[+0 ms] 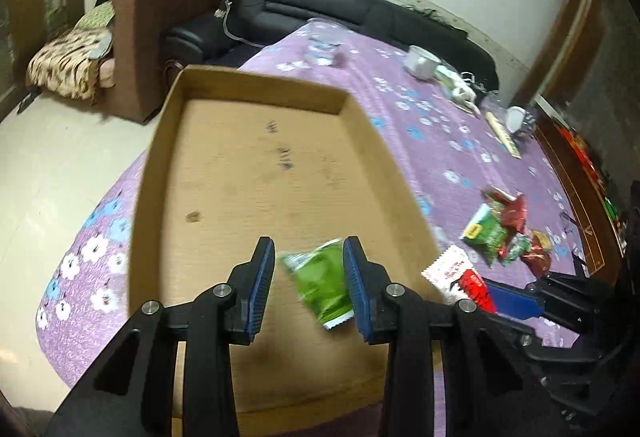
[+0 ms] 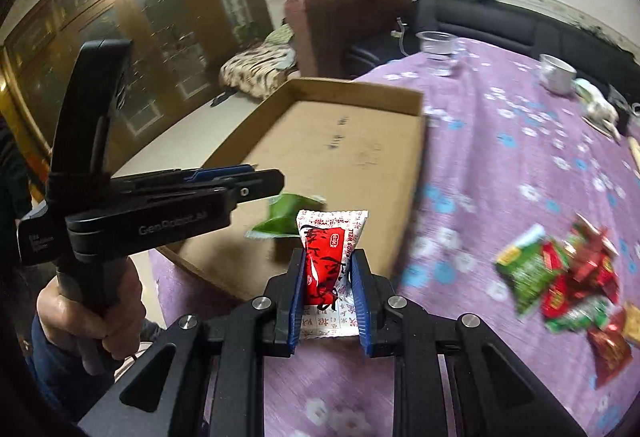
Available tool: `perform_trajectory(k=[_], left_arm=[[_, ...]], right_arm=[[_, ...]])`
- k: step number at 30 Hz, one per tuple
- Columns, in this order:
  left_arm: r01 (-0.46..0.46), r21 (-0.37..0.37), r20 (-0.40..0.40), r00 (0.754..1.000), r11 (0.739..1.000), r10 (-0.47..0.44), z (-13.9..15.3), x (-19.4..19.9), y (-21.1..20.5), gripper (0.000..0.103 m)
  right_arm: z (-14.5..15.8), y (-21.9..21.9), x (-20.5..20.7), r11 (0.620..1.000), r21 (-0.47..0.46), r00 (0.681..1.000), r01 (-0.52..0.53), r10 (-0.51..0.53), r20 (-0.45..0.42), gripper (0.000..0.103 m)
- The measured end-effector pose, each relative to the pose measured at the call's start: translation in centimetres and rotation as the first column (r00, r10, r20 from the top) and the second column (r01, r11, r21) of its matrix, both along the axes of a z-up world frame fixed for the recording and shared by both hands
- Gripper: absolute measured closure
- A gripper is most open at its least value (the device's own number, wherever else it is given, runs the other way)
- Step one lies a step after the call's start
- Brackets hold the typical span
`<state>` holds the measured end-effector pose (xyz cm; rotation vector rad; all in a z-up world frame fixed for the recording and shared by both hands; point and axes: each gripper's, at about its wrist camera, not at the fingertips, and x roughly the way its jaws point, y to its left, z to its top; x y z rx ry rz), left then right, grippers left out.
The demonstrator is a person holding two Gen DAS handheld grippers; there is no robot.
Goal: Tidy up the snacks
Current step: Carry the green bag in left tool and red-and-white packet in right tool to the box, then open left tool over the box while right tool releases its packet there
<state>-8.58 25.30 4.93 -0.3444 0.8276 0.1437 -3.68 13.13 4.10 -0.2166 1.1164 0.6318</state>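
A shallow cardboard box (image 1: 256,77) (image 2: 352,85) lies on the purple flowered tablecloth (image 1: 440,141) with a bare floor. My left gripper (image 1: 308,249) (image 2: 272,177) hovers over the box's near end, shut on a green snack packet (image 1: 320,285) (image 2: 284,217) that hangs from its pads. My right gripper (image 2: 328,257) (image 1: 492,293) is shut on a red-and-white packet (image 2: 324,265) (image 1: 456,273) at the box's near right corner. A loose pile of green and red snack packets (image 1: 504,233) (image 2: 560,277) lies on the cloth to the right.
A clear plastic cup (image 1: 322,41) (image 2: 440,51) and a white mug (image 1: 420,61) (image 2: 556,73) stand at the table's far side. A hand (image 2: 88,317) grips the left tool's handle. A black sofa (image 1: 320,1) and a brown armchair (image 1: 136,37) stand behind the table.
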Motion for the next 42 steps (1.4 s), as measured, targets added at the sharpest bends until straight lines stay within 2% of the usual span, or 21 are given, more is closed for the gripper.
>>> perform_trajectory(k=[8, 12, 18, 23, 31, 36, 42], left_arm=[[-0.024, -0.027, -0.014, 1.000, 0.999, 0.024, -1.3, -0.4, 1.6, 0.069], [-0.019, -0.030, -0.004, 1.000, 0.999, 0.019, -1.1, -0.7, 1.6, 0.069], [-0.005, -0.032, -0.001, 1.000, 0.999, 0.005, -0.8, -0.8, 1.3, 0.069], [0.003, -0.026, 0.005, 1.000, 1.000, -0.003, -0.4, -0.7, 0.7, 0.069], [0.035, -0.016, 0.005, 0.999, 0.999, -0.034, 0.4, -0.3, -1.0, 0.069], [0.074, -0.010, 0.004, 0.997, 0.997, -0.074, 1.0, 0.2, -2.7, 0.069], [0.158, -0.002, -0.004, 0.987, 0.987, -0.158, 2.0, 1.6, -6.4, 0.069]], right_arm=[[-3.4, 1.8, 1.7, 0.997, -0.067, 0.998, 0.034, -0.037, -0.042, 0.081], [-4.4, 2.2, 2.0, 0.998, -0.053, 0.997, 0.031, -0.034, -0.067, 0.081], [-5.3, 2.3, 2.1, 0.999, -0.044, 0.996, 0.027, -0.030, -0.079, 0.073], [-4.3, 1.4, 1.9, 0.999, -0.019, 0.997, 0.041, -0.042, -0.063, 0.063], [-1.9, -1.4, 1.2, 0.996, 0.052, 0.996, 0.076, -0.074, -0.040, 0.063], [-0.1, -4.9, 1.6, 0.986, 0.092, 0.990, 0.140, -0.137, -0.042, 0.063], [1.8, -11.2, 2.5, 0.961, 0.114, 0.968, 0.252, -0.250, -0.026, 0.063]])
